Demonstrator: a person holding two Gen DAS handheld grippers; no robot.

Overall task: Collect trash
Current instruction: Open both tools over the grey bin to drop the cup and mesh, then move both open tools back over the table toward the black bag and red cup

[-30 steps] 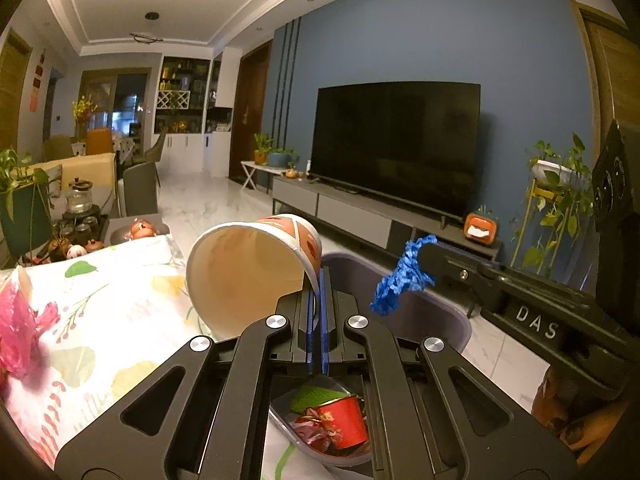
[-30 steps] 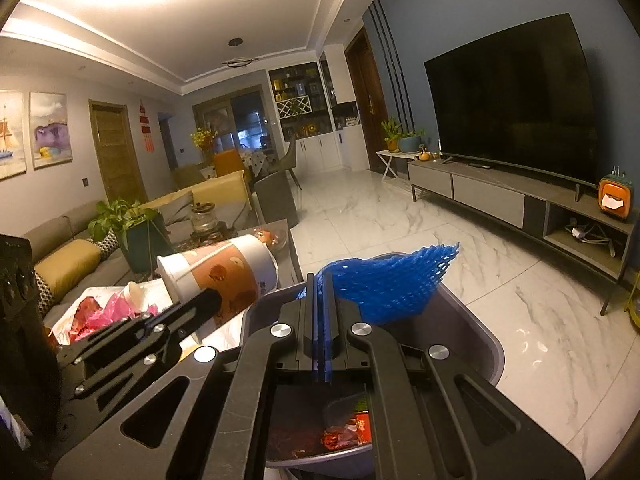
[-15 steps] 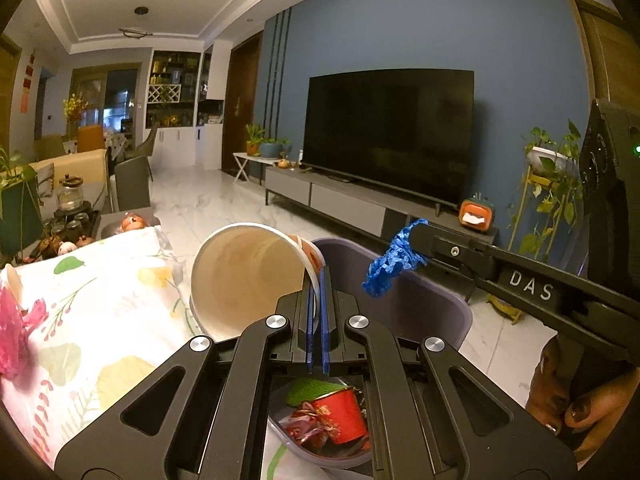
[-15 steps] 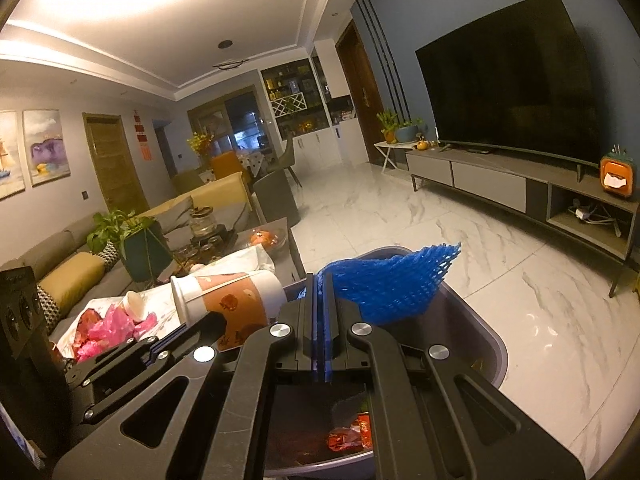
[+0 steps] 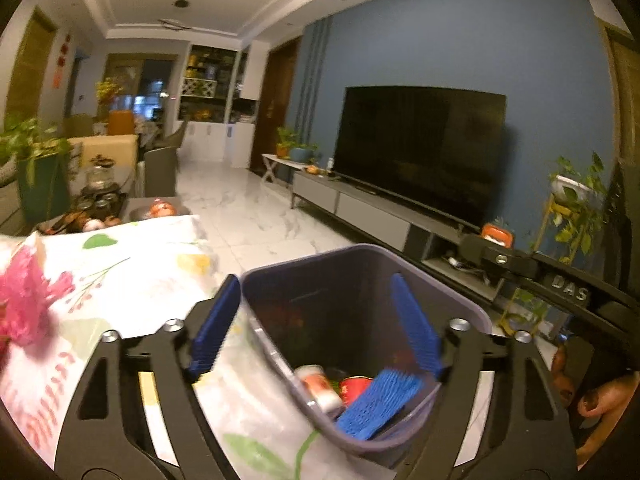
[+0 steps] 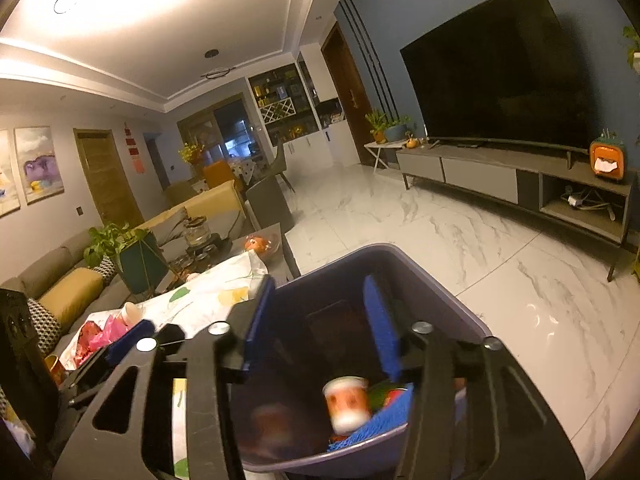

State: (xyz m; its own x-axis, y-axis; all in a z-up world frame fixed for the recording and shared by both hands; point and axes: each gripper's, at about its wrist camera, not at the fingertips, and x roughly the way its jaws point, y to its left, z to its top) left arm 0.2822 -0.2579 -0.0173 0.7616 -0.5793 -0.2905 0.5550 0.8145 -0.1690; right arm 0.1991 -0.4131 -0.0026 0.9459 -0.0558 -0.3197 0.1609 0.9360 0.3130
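Grippers: your left gripper (image 5: 316, 320) and right gripper (image 6: 320, 324) are both spread, holding nothing.
Bin: the bin (image 5: 460, 304) is directly below; lift straight up, clear of its rim.

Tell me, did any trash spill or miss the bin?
Nothing looks spilled. The paper cup and blue foam net lie inside the grey bin. Pink wrappers remain on the table, not yet collected.

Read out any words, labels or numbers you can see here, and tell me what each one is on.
"DAS": raised letters on the black body of the right gripper, seen from the left wrist camera.
Paper cup in the purple trash bin: orange print, too blurred to read.
Red hangings on the far wall: too small to read.
No other text is readable.
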